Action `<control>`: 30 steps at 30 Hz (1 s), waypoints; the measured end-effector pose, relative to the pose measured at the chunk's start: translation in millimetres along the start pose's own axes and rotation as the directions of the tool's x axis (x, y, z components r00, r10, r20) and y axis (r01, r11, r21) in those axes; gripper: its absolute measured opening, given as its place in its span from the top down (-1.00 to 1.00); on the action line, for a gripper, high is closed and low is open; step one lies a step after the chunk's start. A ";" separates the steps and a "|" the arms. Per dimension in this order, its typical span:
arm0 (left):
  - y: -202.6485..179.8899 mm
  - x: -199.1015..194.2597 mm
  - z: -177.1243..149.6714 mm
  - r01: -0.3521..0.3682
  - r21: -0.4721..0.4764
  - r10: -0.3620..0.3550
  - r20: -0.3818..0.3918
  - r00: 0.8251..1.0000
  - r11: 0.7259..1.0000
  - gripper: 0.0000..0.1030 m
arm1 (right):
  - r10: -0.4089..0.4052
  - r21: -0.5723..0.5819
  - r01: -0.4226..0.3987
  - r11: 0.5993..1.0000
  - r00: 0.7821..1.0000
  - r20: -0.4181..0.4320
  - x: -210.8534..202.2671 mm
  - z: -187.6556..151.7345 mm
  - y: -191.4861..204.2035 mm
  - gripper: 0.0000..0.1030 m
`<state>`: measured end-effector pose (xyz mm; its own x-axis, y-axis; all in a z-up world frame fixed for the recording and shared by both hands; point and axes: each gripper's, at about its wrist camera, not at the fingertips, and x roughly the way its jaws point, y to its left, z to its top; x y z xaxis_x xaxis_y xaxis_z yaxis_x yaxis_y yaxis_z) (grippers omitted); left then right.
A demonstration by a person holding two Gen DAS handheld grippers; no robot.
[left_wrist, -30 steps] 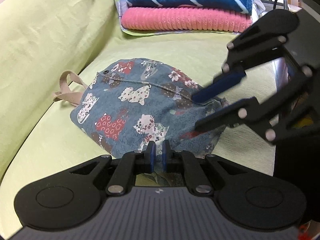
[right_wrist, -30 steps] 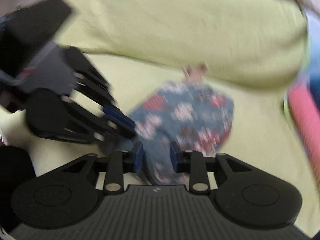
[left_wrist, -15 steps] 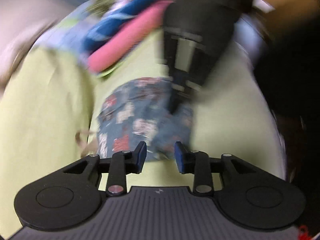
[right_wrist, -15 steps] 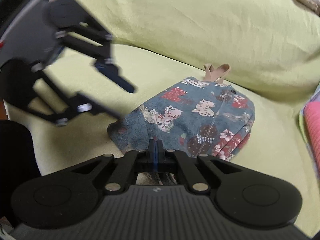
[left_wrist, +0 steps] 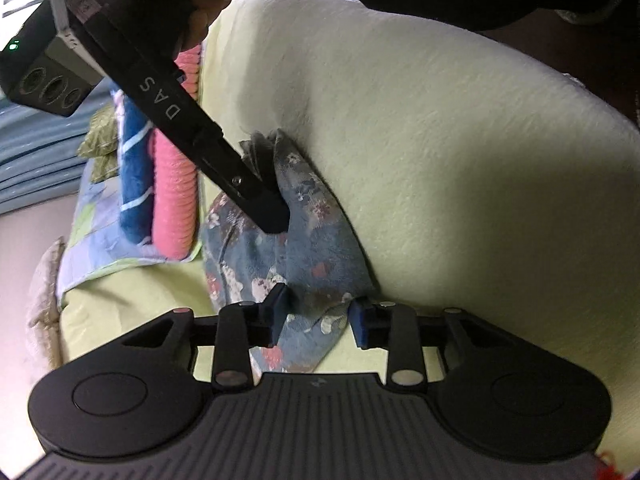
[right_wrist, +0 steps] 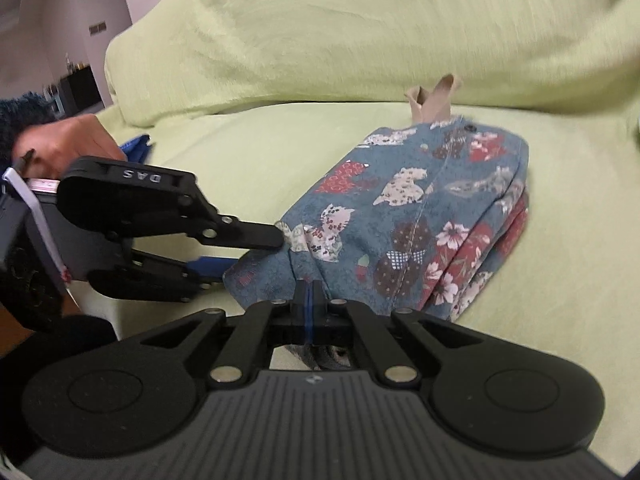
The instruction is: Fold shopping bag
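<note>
The left claw (left_wrist: 316,318) is seen rolled onto its side, whereas a second ago it was held level and pinched shut on the near edge of the shopping bag (right_wrist: 404,216). Its jaws have just been closing a little from a wider gap and are now partly open, with a bunched corner of the bag lying between the blue pads (left_wrist: 357,322); whether the pads press the cloth cannot be told. In the right view the left claw (right_wrist: 256,252) is found at the bag's left corner, one finger above the cloth and one below. The bag is spread on the green sofa (right_wrist: 280,152) straight ahead of both claws, its beige handles (right_wrist: 434,98) at the far end. The right claw (right_wrist: 308,300), slightly open a second ago, is now closed tight on the bag's near edge. Beyond the left claw a stack of folded towels (left_wrist: 172,184) is seen.
</note>
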<state>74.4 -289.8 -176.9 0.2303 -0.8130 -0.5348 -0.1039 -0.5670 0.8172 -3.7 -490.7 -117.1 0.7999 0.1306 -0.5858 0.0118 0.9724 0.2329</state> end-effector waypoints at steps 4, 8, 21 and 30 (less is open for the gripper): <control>27.2 3.1 -10.6 0.131 -0.102 -0.128 0.038 0.991 0.986 0.36 | -0.011 -0.026 0.011 1.000 1.000 -0.004 4.3 4.0 9.4 1.00; 46.6 5.1 -21.5 0.206 -0.200 -0.192 0.088 0.977 0.958 0.35 | -0.075 -0.350 0.088 0.932 0.996 0.052 -16.2 -5.6 43.0 0.09; 60.8 -1.5 -35.8 0.230 -0.361 -0.182 0.162 0.970 0.904 0.35 | 0.002 -0.959 0.282 0.029 0.959 0.282 -2.3 -95.1 30.2 0.17; 62.9 -5.2 -45.9 0.262 -0.427 -0.186 0.212 0.959 0.866 0.35 | 0.197 -0.979 0.196 -0.062 0.964 0.181 5.3 -84.5 7.1 0.45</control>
<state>111.1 -315.1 -112.9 0.0352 -0.7028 -0.7105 0.3833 -0.6471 0.6590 -50.2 -466.8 -184.1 0.8817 0.2820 -0.3783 -0.4308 0.1540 -0.8892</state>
